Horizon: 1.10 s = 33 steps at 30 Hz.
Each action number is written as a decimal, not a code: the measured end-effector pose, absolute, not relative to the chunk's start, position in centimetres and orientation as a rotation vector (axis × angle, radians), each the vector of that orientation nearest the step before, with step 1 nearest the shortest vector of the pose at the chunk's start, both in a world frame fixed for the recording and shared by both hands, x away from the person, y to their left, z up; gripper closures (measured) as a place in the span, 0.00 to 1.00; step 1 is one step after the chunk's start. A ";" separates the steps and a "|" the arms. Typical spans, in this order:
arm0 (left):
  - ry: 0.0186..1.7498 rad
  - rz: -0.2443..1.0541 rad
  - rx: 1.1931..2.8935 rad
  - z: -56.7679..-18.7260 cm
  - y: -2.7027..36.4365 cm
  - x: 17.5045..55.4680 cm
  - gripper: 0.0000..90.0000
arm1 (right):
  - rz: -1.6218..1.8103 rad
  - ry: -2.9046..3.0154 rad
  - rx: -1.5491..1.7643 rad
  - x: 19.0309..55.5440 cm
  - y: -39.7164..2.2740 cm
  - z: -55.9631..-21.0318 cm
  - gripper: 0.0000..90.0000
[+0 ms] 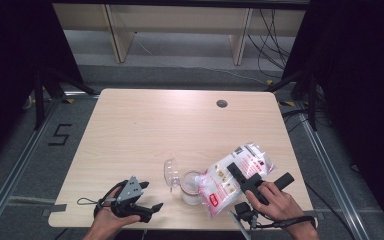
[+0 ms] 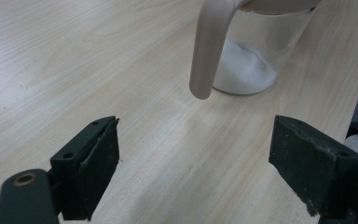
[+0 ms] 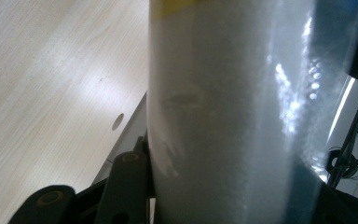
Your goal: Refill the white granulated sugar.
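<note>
- High view: the right gripper point(image 1: 241, 181) clamps a printed plastic bag point(image 1: 235, 179) of white granules at the near right of the wooden table point(image 1: 145, 130), tilted so that its lower end hangs at the mouth of a clear jar point(image 1: 192, 187). The jar's hinged lid point(image 1: 170, 172) stands open on its far left side. The left gripper point(image 1: 152, 209) rests near the table's near left edge, well apart from the jar, its jaws spread with nothing between them.
- Left gripper view: both black pads point(image 2: 93, 168) stand wide apart over bare wood. Beyond them the jar point(image 2: 261, 56) shows a low mound of white granules point(image 2: 247, 72) on its bottom; a pale curved handle point(image 2: 209, 46) hangs down its side.
- Right gripper view: the bag point(image 3: 233, 116) sits squarely between the jaws, partly closed on it, its white contents pressing against the film.
- Judgement: pouring appears under way, with the jar far from full. A good pour likely calls for keeping the bag's opening directly over the jar mouth, raising the tilt gradually, and holding the grip firm without crushing the film. The free left gripper could steady the jar, since a shifting bag may nudge it and spill granules on the table.
</note>
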<state>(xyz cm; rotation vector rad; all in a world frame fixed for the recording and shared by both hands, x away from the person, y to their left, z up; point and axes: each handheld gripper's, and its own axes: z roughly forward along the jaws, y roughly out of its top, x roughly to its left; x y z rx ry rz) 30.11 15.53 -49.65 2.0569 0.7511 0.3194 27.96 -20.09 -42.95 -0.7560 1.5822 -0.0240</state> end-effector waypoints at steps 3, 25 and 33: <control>0.753 0.317 2.051 -49.7 15.5 30.1 0.17 | -0.034 1.571 -0.774 28.0 -20.1 -42.8 0.71; 0.756 0.316 2.048 -49.7 15.5 30.1 0.17 | -0.043 1.585 -0.757 27.8 -20.1 -43.0 0.71; 0.751 0.320 2.057 -49.7 15.5 30.1 0.17 | -0.050 1.584 -0.761 27.8 -20.0 -43.1 0.71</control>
